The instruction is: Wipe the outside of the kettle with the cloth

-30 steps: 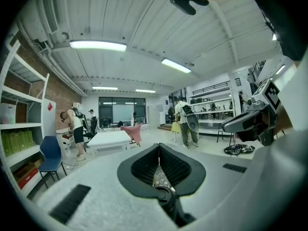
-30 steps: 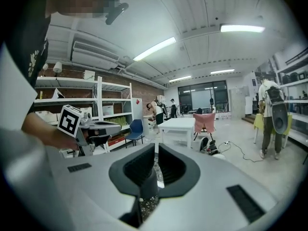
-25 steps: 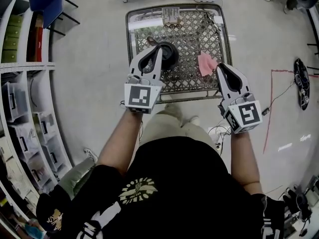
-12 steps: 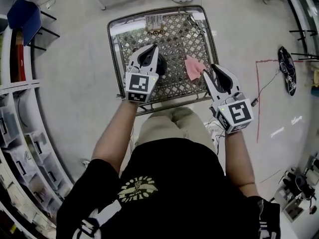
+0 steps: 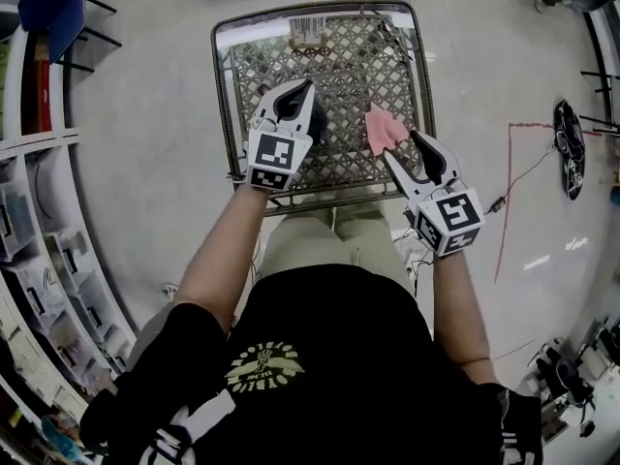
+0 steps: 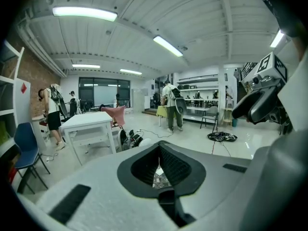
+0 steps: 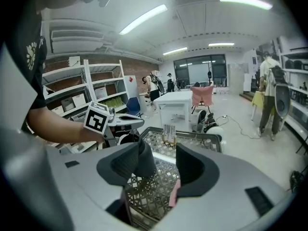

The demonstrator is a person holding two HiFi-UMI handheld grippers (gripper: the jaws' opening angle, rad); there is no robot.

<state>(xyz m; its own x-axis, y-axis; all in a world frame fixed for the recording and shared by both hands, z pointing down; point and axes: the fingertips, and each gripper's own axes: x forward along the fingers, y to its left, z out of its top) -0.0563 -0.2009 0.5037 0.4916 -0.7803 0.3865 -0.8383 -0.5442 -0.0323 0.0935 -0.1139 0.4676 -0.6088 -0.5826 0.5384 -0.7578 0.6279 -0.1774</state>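
Pale floor (image 5: 145, 114) runs all around a metal worktop (image 5: 225, 95) whose top is full of little holes. Shelves (image 5: 39, 240) stand on my left, with a blue chair (image 5: 56, 3) near them.

On the left half of the worktop sits the black kettle (image 5: 317, 124). My left hand-held gripper (image 5: 300, 87) is right over it and covers most of it, so I cannot tell if they touch. Its jaws are pressed together. I see nothing between them but a peek of the worktop.

The pink cloth (image 5: 381, 129) lies on the right half of the worktop, a little apart from the kettle. My right hand-held gripper (image 5: 399, 145) points down at the near edge of the cloth. Its jaws are opening wide. The cloth shows low between them, by the right jaw, but the pads do not squeeze it.
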